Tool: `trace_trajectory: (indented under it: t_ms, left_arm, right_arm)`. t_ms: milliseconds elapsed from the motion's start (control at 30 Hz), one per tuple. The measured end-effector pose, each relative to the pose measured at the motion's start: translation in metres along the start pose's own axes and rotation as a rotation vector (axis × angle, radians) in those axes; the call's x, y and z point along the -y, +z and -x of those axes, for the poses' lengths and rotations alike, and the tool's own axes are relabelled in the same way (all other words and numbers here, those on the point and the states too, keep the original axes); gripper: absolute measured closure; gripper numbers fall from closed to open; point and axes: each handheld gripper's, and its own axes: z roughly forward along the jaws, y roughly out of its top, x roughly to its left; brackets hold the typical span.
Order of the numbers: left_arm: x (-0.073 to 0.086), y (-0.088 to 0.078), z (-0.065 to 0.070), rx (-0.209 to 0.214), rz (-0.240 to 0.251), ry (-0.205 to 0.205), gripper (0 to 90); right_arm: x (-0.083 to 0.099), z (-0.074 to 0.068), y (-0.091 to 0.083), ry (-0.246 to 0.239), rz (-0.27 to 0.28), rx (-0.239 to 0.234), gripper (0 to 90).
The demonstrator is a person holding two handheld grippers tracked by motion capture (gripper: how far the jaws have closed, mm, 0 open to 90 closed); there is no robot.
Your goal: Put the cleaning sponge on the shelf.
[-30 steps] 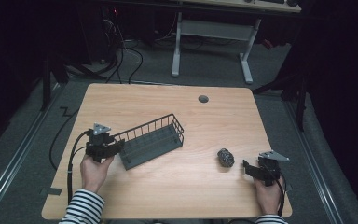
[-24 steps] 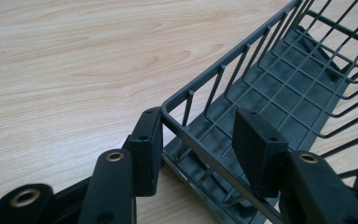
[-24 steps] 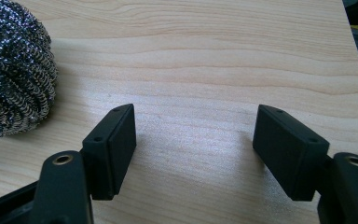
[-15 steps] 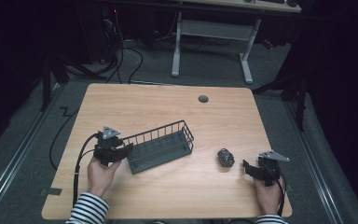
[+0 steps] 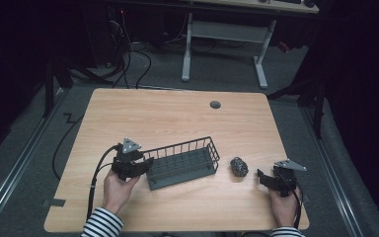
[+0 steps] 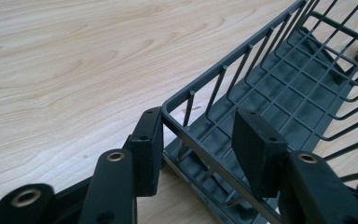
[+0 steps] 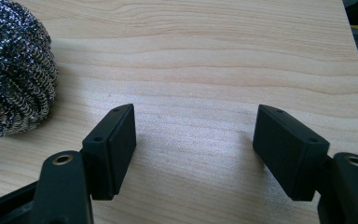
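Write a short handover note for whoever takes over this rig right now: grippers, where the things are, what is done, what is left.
Left gripper: fingers open, straddling the end wall of the wire basket, one outside touching the rim, one inside; not clamped.
Right gripper: open, holding nothing, low over the table, beside the steel wool scourer.
Basket lies at an angle mid-table, nothing in it; scourer sits on the wood just off its right end.
Done: nothing placed yet.
Left, likely: grasp the scourer with the right gripper and put it in the basket.

Bare table (image 5: 177, 118) lies open toward twelve o'clock, but the wire basket (image 5: 182, 163) and the steel scourer (image 5: 238, 167) at its three o'clock side block most of the straight path between the two grippers.
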Motion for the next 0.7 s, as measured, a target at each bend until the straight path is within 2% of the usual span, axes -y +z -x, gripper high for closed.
trace_trajectory:
  t_ms: [100, 167, 200, 267, 333, 433, 633, 700]
  left_arm:
    - [0.000, 0.000, 0.001, 0.004, 0.000, -0.002, 51.6]
    - [0.000, -0.001, 0.000, 0.015, 0.013, -0.011, 43.8]
    - [-0.001, -0.002, -0.001, 0.027, 0.024, -0.013, 43.8]
    - [-0.003, -0.009, -0.005, 0.028, 0.054, -0.024, 33.6]
    - [-0.004, -0.012, -0.007, 0.029, 0.068, -0.033, 30.5]
    - [-0.004, -0.023, -0.015, 0.025, 0.115, -0.058, 28.3]
    - [-0.001, -0.034, -0.027, 0.008, 0.140, -0.080, 27.6]
    - [0.004, -0.039, -0.034, -0.006, 0.153, -0.092, 27.5]
  right_arm:
    - [0.000, 0.000, 0.000, 0.000, 0.002, -0.001, 30.2]
    - [0.000, 0.000, 0.000, 0.000, 0.002, -0.001, 30.2]
    - [0.000, 0.000, 0.000, 0.000, 0.002, -0.001, 30.2]
    - [0.000, 0.000, 0.000, 0.000, 0.000, 0.000, 30.2]
    - [0.000, 0.000, 0.000, 0.001, 0.002, -0.001, 30.2]
    - [0.000, 0.000, 0.000, 0.000, 0.000, 0.000, 30.2]
    - [0.000, 0.000, 0.000, 0.002, 0.000, 0.000, 30.2]
    - [0.000, 0.000, 0.000, 0.002, 0.001, -0.001, 30.2]
